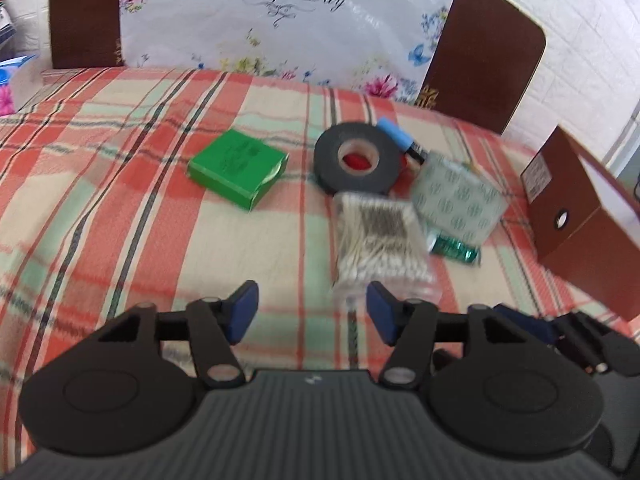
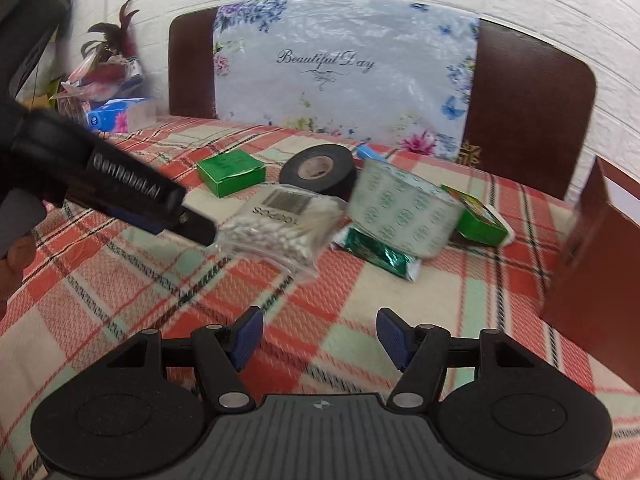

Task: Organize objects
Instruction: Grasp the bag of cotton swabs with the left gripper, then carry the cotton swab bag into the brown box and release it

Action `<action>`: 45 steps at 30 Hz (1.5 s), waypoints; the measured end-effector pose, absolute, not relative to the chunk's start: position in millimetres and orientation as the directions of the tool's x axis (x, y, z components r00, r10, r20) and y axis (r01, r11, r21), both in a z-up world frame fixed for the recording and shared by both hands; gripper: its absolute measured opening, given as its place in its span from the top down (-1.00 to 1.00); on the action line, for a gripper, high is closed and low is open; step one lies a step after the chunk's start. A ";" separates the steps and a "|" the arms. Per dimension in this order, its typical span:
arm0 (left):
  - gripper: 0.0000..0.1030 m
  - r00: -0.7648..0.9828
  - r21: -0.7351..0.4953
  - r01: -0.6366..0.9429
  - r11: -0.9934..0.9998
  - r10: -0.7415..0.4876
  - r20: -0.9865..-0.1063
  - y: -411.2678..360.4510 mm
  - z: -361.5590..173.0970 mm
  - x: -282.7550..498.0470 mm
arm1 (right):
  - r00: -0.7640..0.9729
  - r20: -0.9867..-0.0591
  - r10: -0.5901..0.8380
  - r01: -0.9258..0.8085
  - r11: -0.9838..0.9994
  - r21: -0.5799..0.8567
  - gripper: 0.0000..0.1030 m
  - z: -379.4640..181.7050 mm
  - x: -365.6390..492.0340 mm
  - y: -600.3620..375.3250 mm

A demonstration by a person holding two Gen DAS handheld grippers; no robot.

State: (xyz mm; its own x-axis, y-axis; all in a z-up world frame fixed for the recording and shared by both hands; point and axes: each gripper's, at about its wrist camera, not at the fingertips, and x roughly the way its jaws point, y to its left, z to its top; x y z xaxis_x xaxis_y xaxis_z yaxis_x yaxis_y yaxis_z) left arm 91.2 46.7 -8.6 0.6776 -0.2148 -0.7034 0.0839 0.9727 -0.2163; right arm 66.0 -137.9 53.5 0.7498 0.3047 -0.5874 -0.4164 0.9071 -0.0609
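On the plaid cloth lie a clear bag of cotton swabs (image 1: 378,236) (image 2: 280,224), a black tape roll (image 1: 354,158) (image 2: 318,170), a green box (image 1: 238,168) (image 2: 231,172), a pale patterned pack (image 1: 458,200) (image 2: 400,212), a shiny green packet (image 1: 454,248) (image 2: 376,250), a blue item (image 1: 394,132) and a second green box (image 2: 480,216). My left gripper (image 1: 312,312) is open, just short of the swab bag's near edge; in the right wrist view it comes in from the left beside the bag. My right gripper (image 2: 318,334) is open and empty above the cloth.
A brown cardboard box (image 1: 580,232) (image 2: 588,264) stands at the right. A brown chair with a floral plastic bag (image 1: 280,12) (image 2: 344,68) is behind the table. A tissue pack (image 2: 120,114) and clutter sit at the far left.
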 end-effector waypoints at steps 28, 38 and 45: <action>0.35 0.558 -0.359 0.222 0.906 -0.420 -0.715 15.1 -20.1 48.3 | 0.686 -0.624 0.374 -0.526 0.848 -0.071 0.41 54.0 22.8 -140.1; -0.45 0.637 -0.289 0.168 0.943 -0.327 -0.698 22.8 1.5 40.6 | 0.759 -0.513 0.400 -0.426 0.902 0.072 -0.78 66.1 -0.9 -174.4; -0.41 0.610 -0.291 0.178 0.940 -0.337 -0.717 22.9 -7.5 46.1 | 0.747 -0.537 0.391 -0.447 0.894 0.028 -0.72 59.8 2.9 -163.5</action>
